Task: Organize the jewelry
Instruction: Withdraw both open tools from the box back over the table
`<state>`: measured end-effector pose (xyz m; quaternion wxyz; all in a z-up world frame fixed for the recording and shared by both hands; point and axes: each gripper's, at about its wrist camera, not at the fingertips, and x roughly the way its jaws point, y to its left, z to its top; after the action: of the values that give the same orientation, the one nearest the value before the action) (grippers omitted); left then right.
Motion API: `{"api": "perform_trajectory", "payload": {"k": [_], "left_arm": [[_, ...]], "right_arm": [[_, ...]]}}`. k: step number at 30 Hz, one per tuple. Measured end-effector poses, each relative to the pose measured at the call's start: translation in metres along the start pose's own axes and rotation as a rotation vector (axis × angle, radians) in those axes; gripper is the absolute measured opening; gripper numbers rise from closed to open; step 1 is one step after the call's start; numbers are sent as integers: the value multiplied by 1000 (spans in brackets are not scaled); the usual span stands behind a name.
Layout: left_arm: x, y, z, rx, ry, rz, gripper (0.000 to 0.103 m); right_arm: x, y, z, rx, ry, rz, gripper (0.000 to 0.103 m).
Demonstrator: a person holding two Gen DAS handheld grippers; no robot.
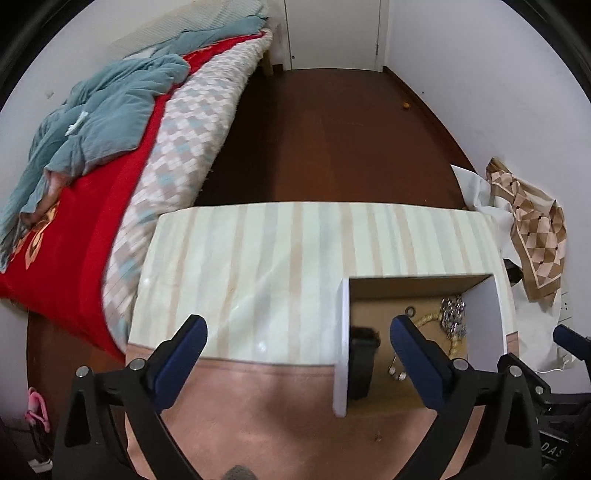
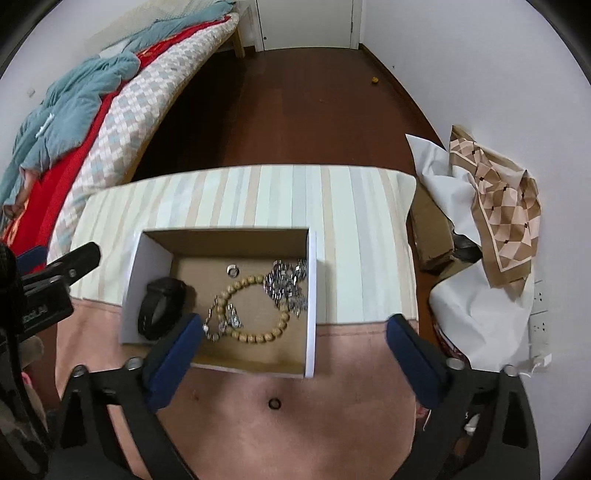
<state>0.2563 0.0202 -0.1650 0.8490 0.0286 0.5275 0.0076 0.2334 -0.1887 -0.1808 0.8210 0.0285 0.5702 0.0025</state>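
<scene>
White walls (image 2: 461, 55) close in a narrow room with a dark brown wooden floor (image 2: 314, 110). A white door (image 2: 306, 22) stands at the far end. Along the left wall runs a bed (image 1: 192, 122) with a checked cover, a red blanket (image 1: 85, 229) and a rumpled blue-grey quilt (image 1: 110, 107) on top. Nearer, a table (image 2: 258, 192) wears a striped cloth with a pink border. By the right wall lie white sheets (image 2: 476, 306), a brown checked scarf (image 2: 506, 229) and a power strip (image 2: 539, 314). The light is soft and even.
</scene>
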Motion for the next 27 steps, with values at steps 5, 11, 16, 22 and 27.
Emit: {"api": "perform_trajectory", "payload": {"k": [5,11,16,22,27], "left_arm": [[-16,2,-19,2,-27,22,102],[-43,1,-29,4,-73,24,102],[-68,1,-36,7,-119,33,102],[-108,4,-49,12,-195,43,102],[-132,7,-60,7,-235,48,102]], "right_arm": [[-10,4,-10,-3,-23,-39,102],[-33,2,-20,5,-64,-62,102],[-60,4,-29,4,-113,-78,102],[-97,9,-43,-8,-179,-83,102],[-122,13,-55,-7,-221,-72,102]]}}
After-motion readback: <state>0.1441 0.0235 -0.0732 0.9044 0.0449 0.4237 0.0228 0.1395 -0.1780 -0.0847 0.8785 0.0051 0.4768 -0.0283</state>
